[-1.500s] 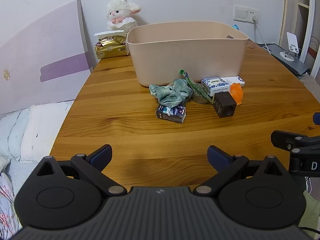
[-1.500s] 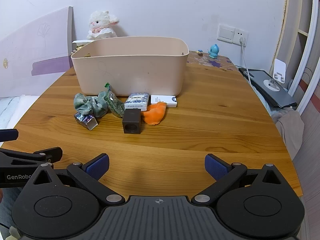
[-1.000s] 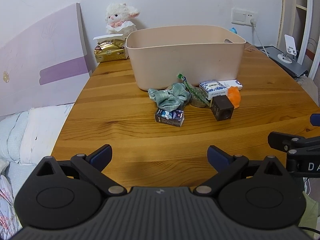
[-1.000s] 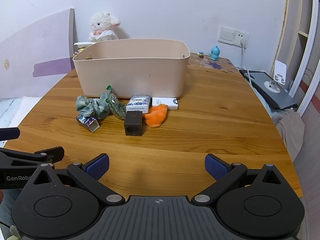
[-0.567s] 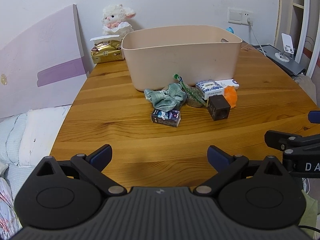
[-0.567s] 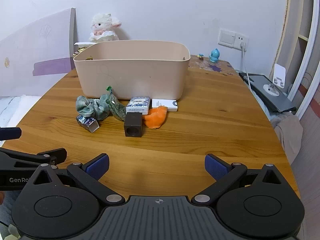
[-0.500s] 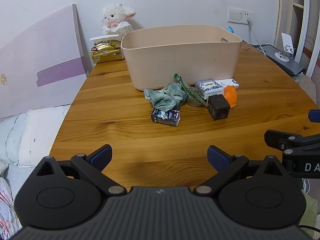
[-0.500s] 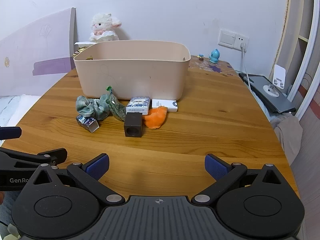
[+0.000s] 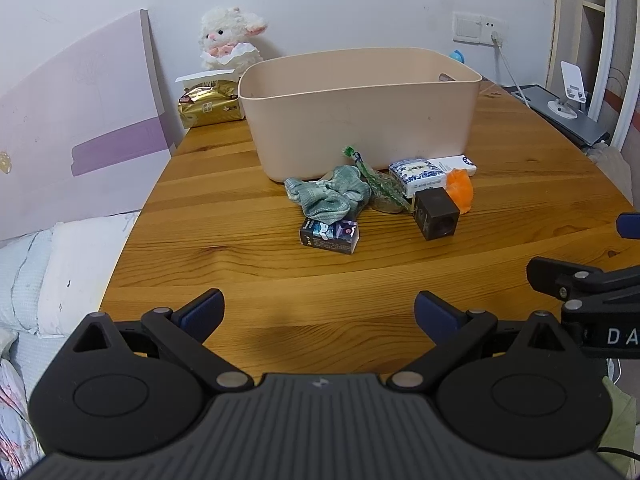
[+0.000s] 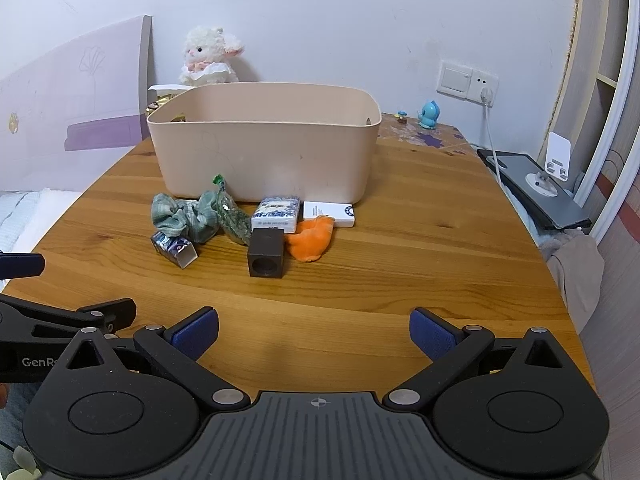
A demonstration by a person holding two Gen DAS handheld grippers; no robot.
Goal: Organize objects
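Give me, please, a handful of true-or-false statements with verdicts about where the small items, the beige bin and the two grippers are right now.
1. The dark brown cube with a round hole sits inside the beige plastic bin. False: it stands on the wooden table, in front of the bin.
2. Both the left gripper and the right gripper are open and hold nothing. True.
3. The orange plush piece lies beside the cube. True.
4. The green checked scrunchie is gripped by the left gripper. False: it lies on the table, well ahead of the fingertips.
5. The flat white box lies close to the bin's front wall. True.
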